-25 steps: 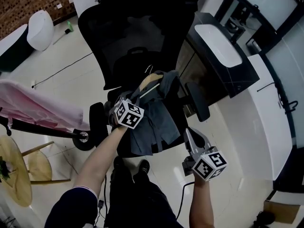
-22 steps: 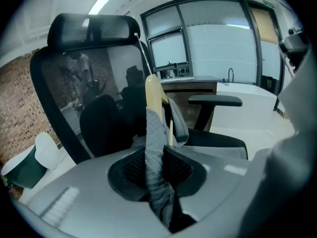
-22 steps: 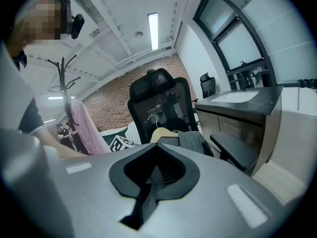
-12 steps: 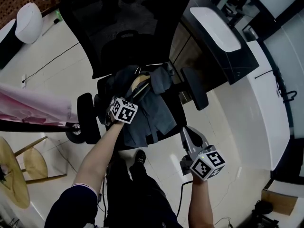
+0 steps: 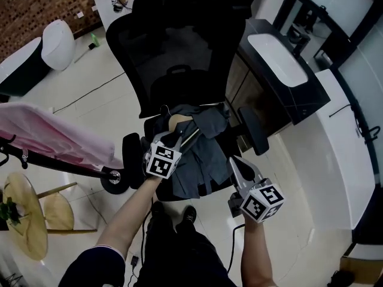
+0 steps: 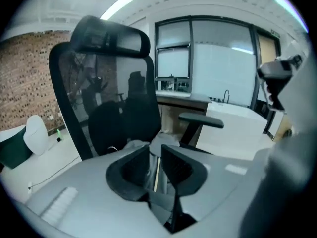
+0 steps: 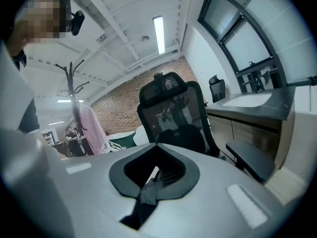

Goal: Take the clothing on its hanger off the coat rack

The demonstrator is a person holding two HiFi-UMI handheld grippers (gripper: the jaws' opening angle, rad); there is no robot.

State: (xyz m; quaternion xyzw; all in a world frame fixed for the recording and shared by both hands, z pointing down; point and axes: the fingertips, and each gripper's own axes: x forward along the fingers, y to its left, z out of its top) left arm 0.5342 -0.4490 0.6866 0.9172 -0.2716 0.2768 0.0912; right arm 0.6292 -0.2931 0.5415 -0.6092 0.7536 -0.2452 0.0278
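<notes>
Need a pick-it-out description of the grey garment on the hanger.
Start at the big black mesh office chair mid-frame. On its seat lies a dark grey garment on a pale wooden hanger, unlike the pink garment hung at left.

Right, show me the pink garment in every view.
Head view: pink garment at the left edge, left of the chair.
Left gripper view: not in it; the chair fills the left half.
Right gripper view: left of centre, left of the chair.
Shared landmark: the black chair.
</notes>
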